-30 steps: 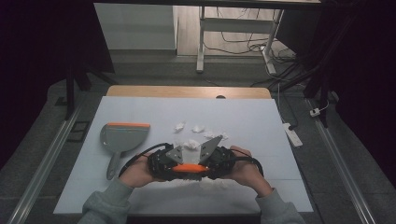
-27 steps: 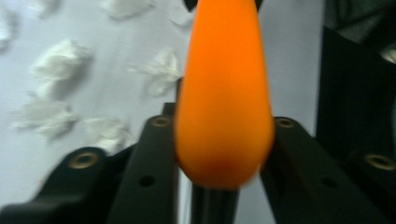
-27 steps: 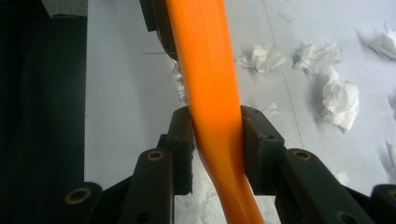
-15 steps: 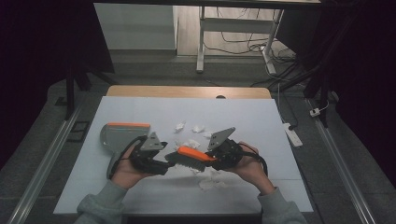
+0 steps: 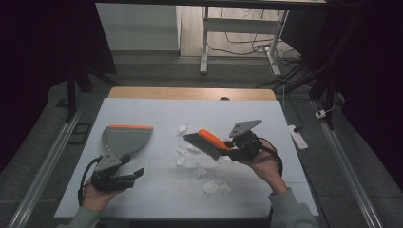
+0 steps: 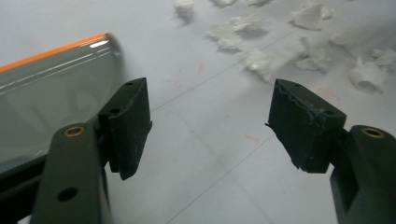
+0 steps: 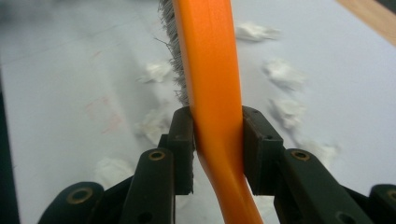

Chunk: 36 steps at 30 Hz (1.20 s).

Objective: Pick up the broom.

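Right gripper [image 7: 217, 149]: clamping the brush [image 5: 205, 142] by its stiff orange handle.
Left gripper [image 6: 210, 126]: jaws just opening, gaping wide, empty.
Dustpan [image 5: 124, 139]: probably light, rigid; looking best gripped by its handle.

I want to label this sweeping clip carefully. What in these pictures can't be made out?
- Dustpan, left gripper view: cut off by the left edge and blurred; its handle is hidden behind the left gripper.
- Brush, right gripper view: its tip runs off the top edge, bristles mostly behind the orange back.
- Paper scraps, high view: too small to count exactly.
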### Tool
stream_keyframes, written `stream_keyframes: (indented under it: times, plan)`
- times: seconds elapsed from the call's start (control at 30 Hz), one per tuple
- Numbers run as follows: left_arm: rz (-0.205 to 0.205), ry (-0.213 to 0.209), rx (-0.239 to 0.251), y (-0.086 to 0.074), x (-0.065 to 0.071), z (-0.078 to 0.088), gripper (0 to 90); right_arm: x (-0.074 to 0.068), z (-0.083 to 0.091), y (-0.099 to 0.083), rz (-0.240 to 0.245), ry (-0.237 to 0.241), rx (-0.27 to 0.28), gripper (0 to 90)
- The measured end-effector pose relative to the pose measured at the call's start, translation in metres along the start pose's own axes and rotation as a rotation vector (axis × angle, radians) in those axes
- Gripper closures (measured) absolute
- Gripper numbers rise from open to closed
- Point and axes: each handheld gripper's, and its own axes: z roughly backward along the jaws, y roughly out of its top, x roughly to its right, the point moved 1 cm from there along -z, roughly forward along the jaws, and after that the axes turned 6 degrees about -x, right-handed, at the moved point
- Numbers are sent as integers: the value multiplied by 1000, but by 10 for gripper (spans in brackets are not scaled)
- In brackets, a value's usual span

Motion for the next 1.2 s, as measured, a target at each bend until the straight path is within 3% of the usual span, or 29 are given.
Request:
stream_keyframes:
  times: [0.2,0.5,0.73,0.97,1.2]
  plan:
    - [5,20,-21,-3,-9,-5,308,17,9,-7,-79,-51,23,676]
    - [-27,39,-41,-2,-6,-11,312,34,10,-17,-136,-98,29,677]
    - [-11,42,-34,-3,-10,-12,321,39,13,-21,-160,-131,31,677]
    - [-16,41,-35,-3,-9,-14,326,42,15,-23,-162,-154,29,677]
    - [-32,38,-48,1,-7,-17,323,52,13,-25,-195,-170,13,678]
